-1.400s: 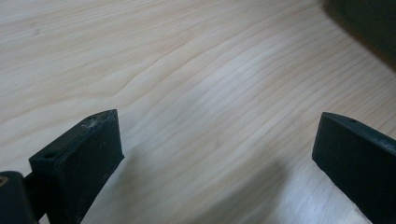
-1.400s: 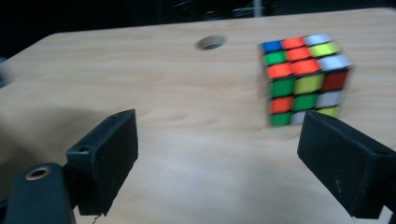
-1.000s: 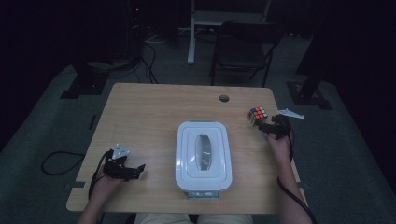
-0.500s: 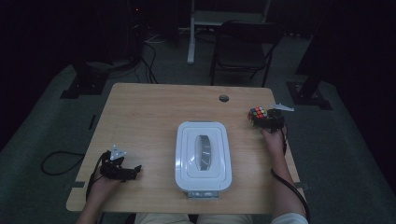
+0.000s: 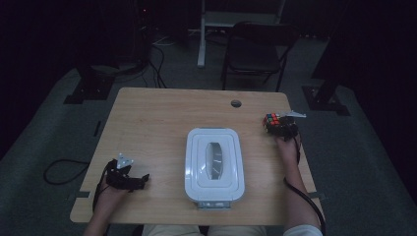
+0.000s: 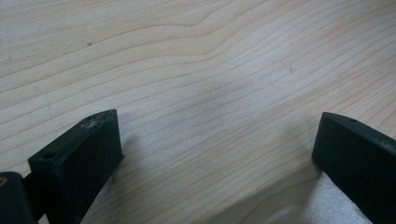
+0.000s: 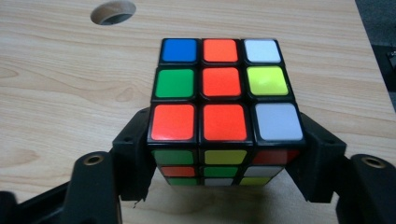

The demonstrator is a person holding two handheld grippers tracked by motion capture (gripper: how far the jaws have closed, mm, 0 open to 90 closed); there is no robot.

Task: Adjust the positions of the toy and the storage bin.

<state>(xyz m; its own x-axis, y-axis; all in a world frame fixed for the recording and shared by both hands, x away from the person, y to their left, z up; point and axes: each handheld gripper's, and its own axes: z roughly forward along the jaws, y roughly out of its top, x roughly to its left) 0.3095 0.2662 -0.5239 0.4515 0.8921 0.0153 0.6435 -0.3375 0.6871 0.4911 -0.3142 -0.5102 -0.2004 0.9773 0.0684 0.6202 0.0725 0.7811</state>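
A scrambled colour cube (image 7: 223,107) sits on the wooden table (image 5: 157,123) near its right edge, and it appears small in the high view as the cube (image 5: 271,121). My right gripper (image 7: 224,161) has just closed its jaws: both black pads press the cube's two sides. In the high view the right gripper (image 5: 282,129) reaches the cube from the near side. My left gripper (image 5: 140,181) rests at the table's front left. Its jaws stand wide apart over bare wood, with nothing between them, in the left gripper view (image 6: 215,154).
A white lidded box (image 5: 214,162) lies in the middle of the table between the two hands. A round cable hole (image 5: 236,103) sits at the far edge, also seen as the hole (image 7: 113,12). A chair (image 5: 255,54) stands beyond the table.
My right hand has moved forward to the cube and its jaws have closed on the cube's sides. The left hand has stayed where it was.
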